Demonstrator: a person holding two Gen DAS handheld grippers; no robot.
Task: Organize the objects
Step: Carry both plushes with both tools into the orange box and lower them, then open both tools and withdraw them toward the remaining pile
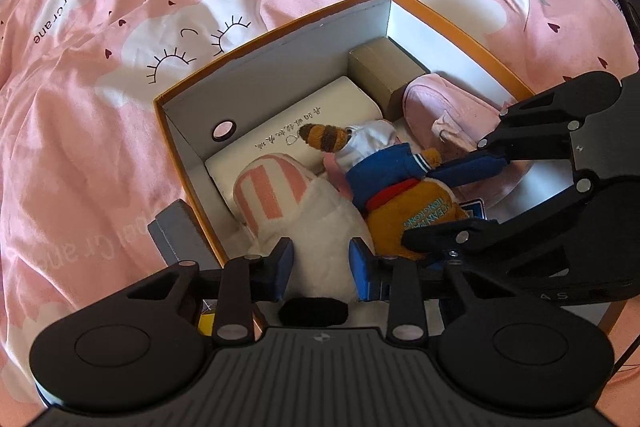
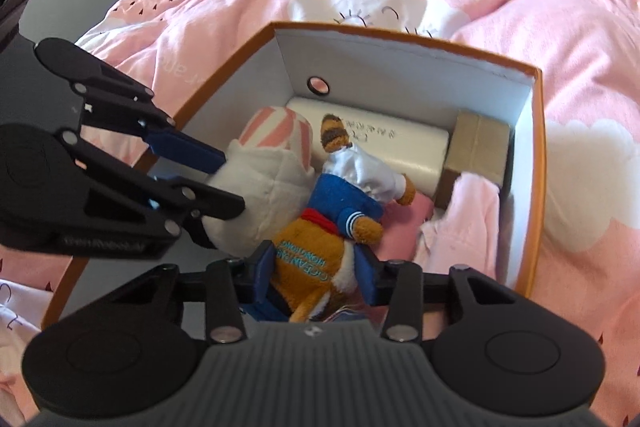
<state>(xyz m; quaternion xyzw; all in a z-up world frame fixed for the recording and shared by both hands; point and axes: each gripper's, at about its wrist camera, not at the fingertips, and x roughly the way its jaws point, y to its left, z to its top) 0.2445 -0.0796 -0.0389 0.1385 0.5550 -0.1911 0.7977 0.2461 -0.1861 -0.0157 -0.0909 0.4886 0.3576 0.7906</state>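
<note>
An orange box (image 1: 280, 29) with white inner walls lies on the bed; it also shows in the right wrist view (image 2: 400, 43). Inside lie a white plush with pink stripes (image 1: 320, 223), an orange plush in blue and white clothes (image 1: 396, 183), a white case (image 1: 320, 111), a brown carton (image 1: 380, 67) and a pink pouch (image 1: 448, 107). My left gripper (image 1: 320, 263) is closed on the white plush (image 2: 256, 183). My right gripper (image 2: 316, 269) is closed on the orange plush (image 2: 316, 251), over the box.
A pink duvet (image 1: 120, 27) with cloud prints covers the bed all around the box. A grey block (image 1: 176, 231) lies outside the box's left wall. A black object (image 1: 312, 311) sits below the left gripper's fingers.
</note>
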